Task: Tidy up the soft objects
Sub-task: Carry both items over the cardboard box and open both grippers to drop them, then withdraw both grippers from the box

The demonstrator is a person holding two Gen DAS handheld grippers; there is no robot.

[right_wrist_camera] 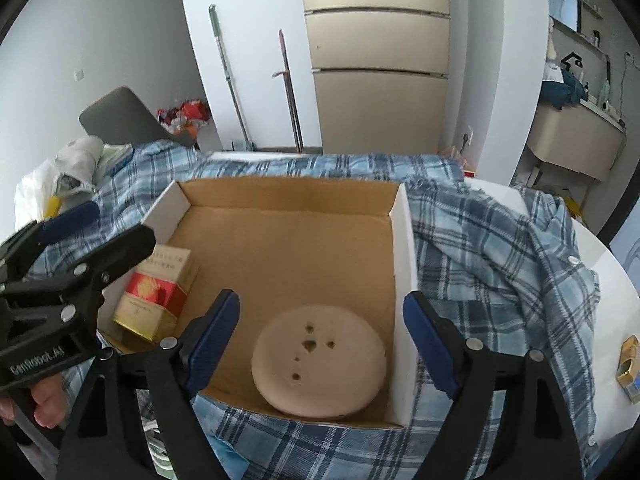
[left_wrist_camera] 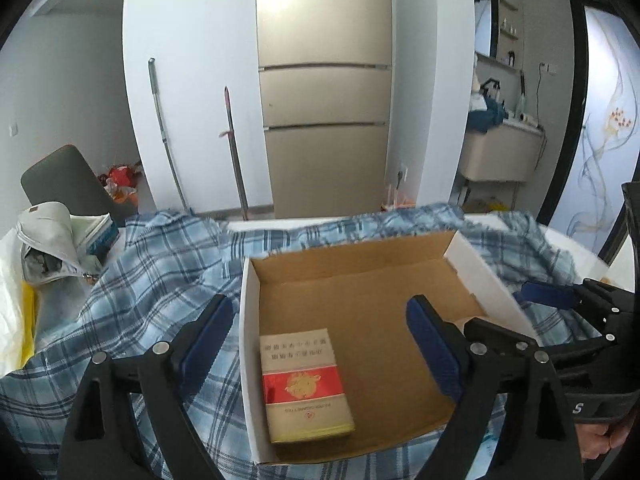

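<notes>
A: We see a round pink sponge [right_wrist_camera: 319, 362] with small holes lying flat in the cardboard box [right_wrist_camera: 402, 240], beside a red-and-tan carton [left_wrist_camera: 306, 386].

B: We read "GenRobot.AI" on the left gripper [right_wrist_camera: 70, 236]. Both it and the right gripper [right_wrist_camera: 322, 340] gape empty.

The blue-and-white plaid cloth [right_wrist_camera: 500, 248] covers most of the white table [right_wrist_camera: 612, 264], and the open cardboard box [left_wrist_camera: 360, 280] hides the cloth beneath it. The left tool [right_wrist_camera: 80, 232] blocks part of the red-and-gold packet [right_wrist_camera: 156, 300]. The small gold object [right_wrist_camera: 630, 360] is cut off by the fisheye's edge.
</notes>
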